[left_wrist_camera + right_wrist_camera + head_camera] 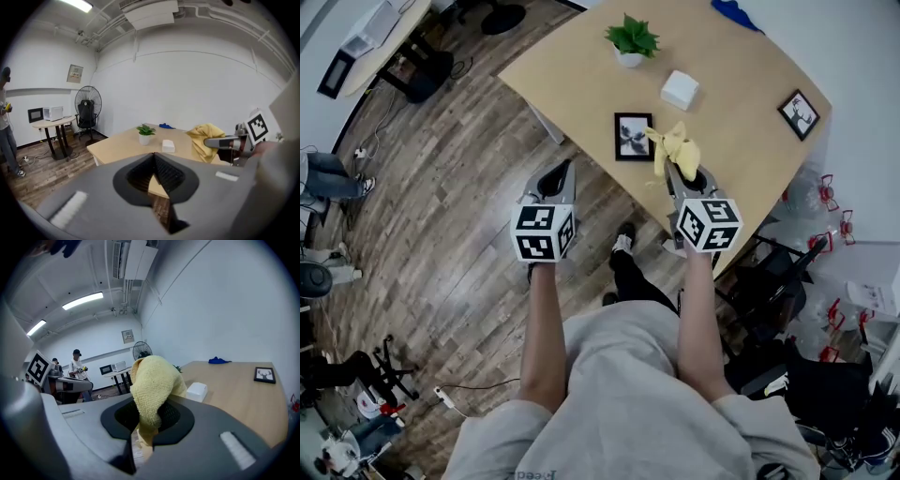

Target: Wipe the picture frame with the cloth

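A small black picture frame (pixel 633 137) lies flat near the front edge of the light wooden table (pixel 741 84). My right gripper (pixel 684 173) hovers just to its right, shut on a yellow cloth (pixel 678 148) that bunches above the jaws. In the right gripper view the cloth (pixel 154 380) fills the gap in the right gripper (pixel 150 413) and hides that frame. My left gripper (pixel 555 178) hangs over the floor, left of the table's edge, jaws together and holding nothing. From the left gripper (pixel 153 157) I see the cloth (pixel 206 138) off to the right.
A potted plant (pixel 632 39), a white box (pixel 680 90) and a blue item (pixel 734 13) sit further back on the table. A second black frame (pixel 799 113) lies at the right edge. Chairs and clutter (pixel 787 281) crowd the right side; a fan (pixel 88 105) stands far off.
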Demonstrator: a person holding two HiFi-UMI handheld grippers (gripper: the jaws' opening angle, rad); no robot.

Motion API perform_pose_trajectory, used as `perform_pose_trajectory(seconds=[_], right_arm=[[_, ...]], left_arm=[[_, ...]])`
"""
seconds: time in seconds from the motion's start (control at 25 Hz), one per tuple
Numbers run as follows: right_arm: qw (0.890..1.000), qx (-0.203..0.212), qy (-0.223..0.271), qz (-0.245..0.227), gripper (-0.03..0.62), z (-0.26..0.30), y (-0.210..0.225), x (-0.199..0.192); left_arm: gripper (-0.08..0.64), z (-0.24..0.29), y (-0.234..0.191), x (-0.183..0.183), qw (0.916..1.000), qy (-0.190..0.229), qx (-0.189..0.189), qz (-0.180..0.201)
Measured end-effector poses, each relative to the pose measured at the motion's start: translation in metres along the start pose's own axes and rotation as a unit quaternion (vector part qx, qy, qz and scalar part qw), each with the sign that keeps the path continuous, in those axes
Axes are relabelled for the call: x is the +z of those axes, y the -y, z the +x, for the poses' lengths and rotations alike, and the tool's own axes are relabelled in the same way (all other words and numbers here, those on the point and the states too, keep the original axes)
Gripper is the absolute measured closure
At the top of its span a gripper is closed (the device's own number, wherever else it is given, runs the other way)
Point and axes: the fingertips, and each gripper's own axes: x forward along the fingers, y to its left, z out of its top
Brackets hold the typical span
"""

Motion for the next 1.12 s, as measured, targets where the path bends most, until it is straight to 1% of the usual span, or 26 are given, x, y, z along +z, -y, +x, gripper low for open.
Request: perform_pose_trajectory(seconds=[0.04, 0.2, 0.36, 0.48, 0.6, 0.68, 0.76, 0.84, 1.0, 1.12], right_arm=[[1.000, 0.002, -0.003, -0.006, 0.540, 0.012, 0.005, 0.006], [1.000, 0.016, -0.004, -0.015, 0.540, 0.056, 0.024, 0.032], [1.000, 0.021, -0.003, -0.016, 0.540, 0.090, 0.048, 0.050], [1.000, 0.020, -0.002, -0.002, 0.540, 0.109, 0.071, 0.055], [1.000, 0.021, -0.009, 0.004, 0.540, 0.121, 0.088, 0.054], [0.999, 0.029, -0.019, -0.006, 0.540, 0.128, 0.093, 0.051], [0.998, 0.040, -0.034, -0.020, 0.540, 0.137, 0.093, 0.045], [0.997, 0.052, -0.052, -0.035, 0.540, 0.146, 0.090, 0.035], [0.992, 0.068, -0.082, -0.072, 0.538, 0.163, 0.084, 0.019], [0.988, 0.073, -0.099, -0.091, 0.538, 0.177, 0.081, 0.006]], left_arm=[[0.508, 0.012, -0.001, 0.004, 1.0000, -0.005, -0.004, 0.005], [0.509, 0.055, -0.009, 0.024, 0.9997, -0.007, -0.025, 0.000], [0.509, 0.097, -0.019, 0.038, 0.9995, -0.014, -0.027, 0.003], [0.508, 0.127, -0.017, 0.043, 0.9990, -0.026, -0.033, 0.011], [0.509, 0.149, -0.005, 0.035, 0.9968, -0.049, -0.055, 0.032], [0.508, 0.160, 0.005, 0.024, 0.9929, -0.069, -0.079, 0.056], [0.508, 0.168, 0.012, 0.011, 0.9866, -0.091, -0.104, 0.086], [0.508, 0.176, 0.015, -0.003, 0.9801, -0.111, -0.125, 0.107], [0.508, 0.190, 0.018, -0.025, 0.9703, -0.139, -0.155, 0.123], [0.508, 0.202, 0.021, -0.044, 0.9610, -0.160, -0.180, 0.135]])
